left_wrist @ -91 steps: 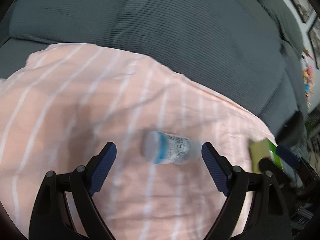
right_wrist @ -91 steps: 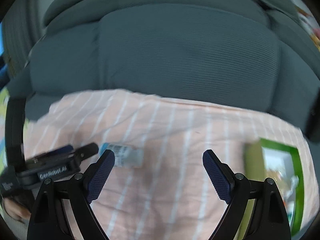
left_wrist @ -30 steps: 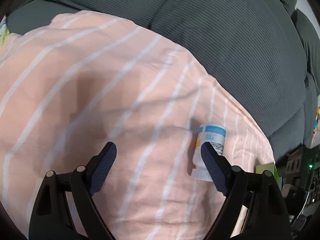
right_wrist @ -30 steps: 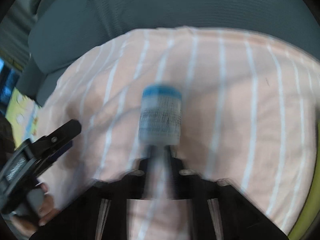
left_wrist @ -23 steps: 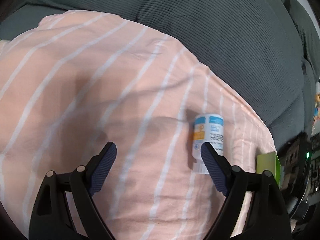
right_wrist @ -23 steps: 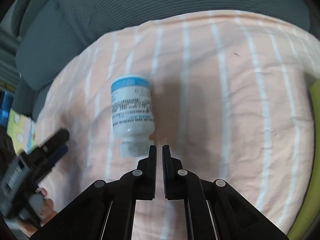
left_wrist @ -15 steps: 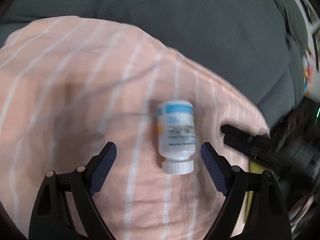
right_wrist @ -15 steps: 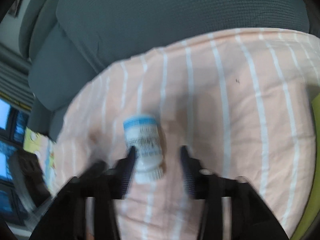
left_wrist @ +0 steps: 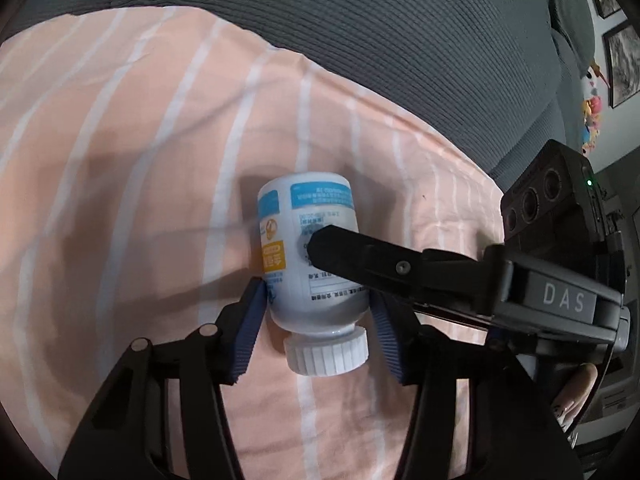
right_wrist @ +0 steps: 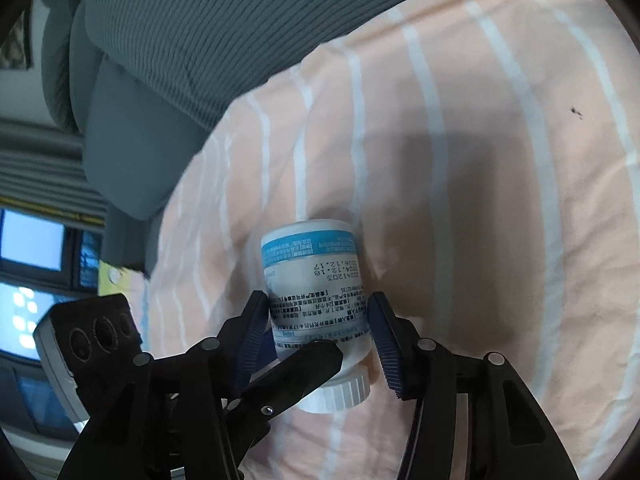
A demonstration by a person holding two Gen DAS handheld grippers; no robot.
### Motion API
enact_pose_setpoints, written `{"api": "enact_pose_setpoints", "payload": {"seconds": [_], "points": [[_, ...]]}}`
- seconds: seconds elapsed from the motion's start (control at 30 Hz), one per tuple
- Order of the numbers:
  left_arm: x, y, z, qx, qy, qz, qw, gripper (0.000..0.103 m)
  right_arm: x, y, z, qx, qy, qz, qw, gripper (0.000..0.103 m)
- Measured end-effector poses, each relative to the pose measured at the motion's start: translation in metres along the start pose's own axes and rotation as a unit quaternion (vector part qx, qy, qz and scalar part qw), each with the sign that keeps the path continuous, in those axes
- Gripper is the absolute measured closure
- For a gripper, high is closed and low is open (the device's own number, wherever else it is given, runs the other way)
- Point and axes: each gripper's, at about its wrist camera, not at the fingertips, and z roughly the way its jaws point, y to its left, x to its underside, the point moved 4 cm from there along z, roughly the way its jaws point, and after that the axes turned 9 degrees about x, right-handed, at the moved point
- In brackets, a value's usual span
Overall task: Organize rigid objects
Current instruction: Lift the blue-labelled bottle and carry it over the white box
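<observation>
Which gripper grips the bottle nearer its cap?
Left gripper: its pads clamp the bottle beside the cap, the right gripper mid-label. Both jaws have just been closing.

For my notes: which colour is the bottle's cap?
White; the cap of the bottle shows best in the left wrist view.

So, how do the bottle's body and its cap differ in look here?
The body is wide and smooth, with a blue-banded label of small print; the cap is narrower, plain white and ribbed. The left gripper has its blue pads around the body, while the cap lies free, nearest the camera. Both are white plastic, lying on the striped cloth.
</observation>
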Motion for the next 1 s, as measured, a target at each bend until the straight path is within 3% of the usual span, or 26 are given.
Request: {"api": "enact_pose_setpoints", "payload": {"seconds": [0.23,0.43,0.57,1.0], "points": [[0.006,-0.03,-0.028,0.02,-0.029,0.032,0.9988,0.052,0.011,0.009,-0.033,0.007,-0.049,-0.004,0.999,0.049],[0.025,-0.079,-0.062,0.031,-0.07,0.125,0.9892,0.051,0.036,0.025,-0.085,0.008,-0.121,-0.009,0.993,0.049],[0.031,-0.104,-0.062,0.041,-0.075,0.16,0.9833,0.051,0.052,0.021,-0.121,0.021,-0.166,-0.012,0.986,0.049],[0.03,-0.17,-0.045,0.07,-0.081,0.217,0.9702,0.051,0.055,-0.004,-0.189,0.028,-0.238,0.012,0.971,0.049]]}}
